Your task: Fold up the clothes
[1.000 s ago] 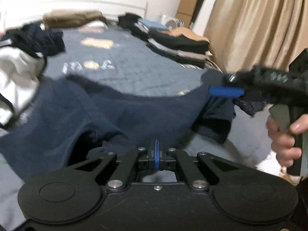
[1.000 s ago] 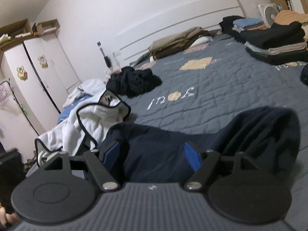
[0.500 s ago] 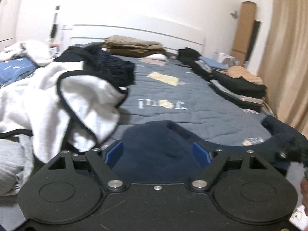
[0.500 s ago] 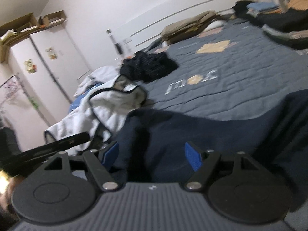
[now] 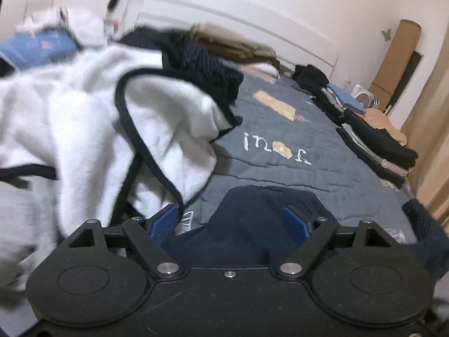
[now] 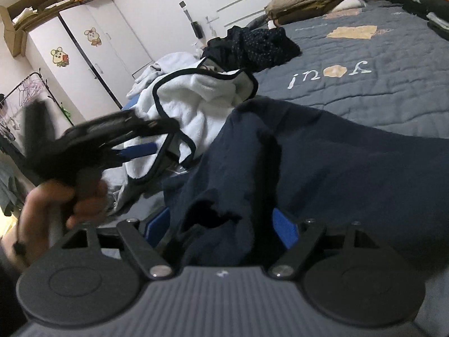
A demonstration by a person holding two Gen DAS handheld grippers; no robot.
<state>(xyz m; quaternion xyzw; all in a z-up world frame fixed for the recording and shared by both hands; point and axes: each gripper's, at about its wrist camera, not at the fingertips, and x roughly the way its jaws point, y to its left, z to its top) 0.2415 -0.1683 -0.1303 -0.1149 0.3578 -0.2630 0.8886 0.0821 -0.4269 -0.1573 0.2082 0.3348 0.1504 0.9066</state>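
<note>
- Here my left gripper (image 5: 230, 224) has its blue pads spread wide, with the navy garment (image 5: 252, 224) bunched loosely between them, touching neither pad as far as I can tell.
- My right gripper (image 6: 221, 227) has just been opening; its jaws stand apart, a crumpled fold of the same garment (image 6: 322, 163) lying in the gap.
- The garment is dark navy, soft and wrinkled, spread across the near end of the grey quilt (image 6: 393, 64).
- To its left lies a white fleece with black trim (image 6: 202, 98), with a dark dotted heap (image 6: 255, 45) beyond.
- Far right, folded stacks (image 5: 373, 137) line the bed's edge.
</note>
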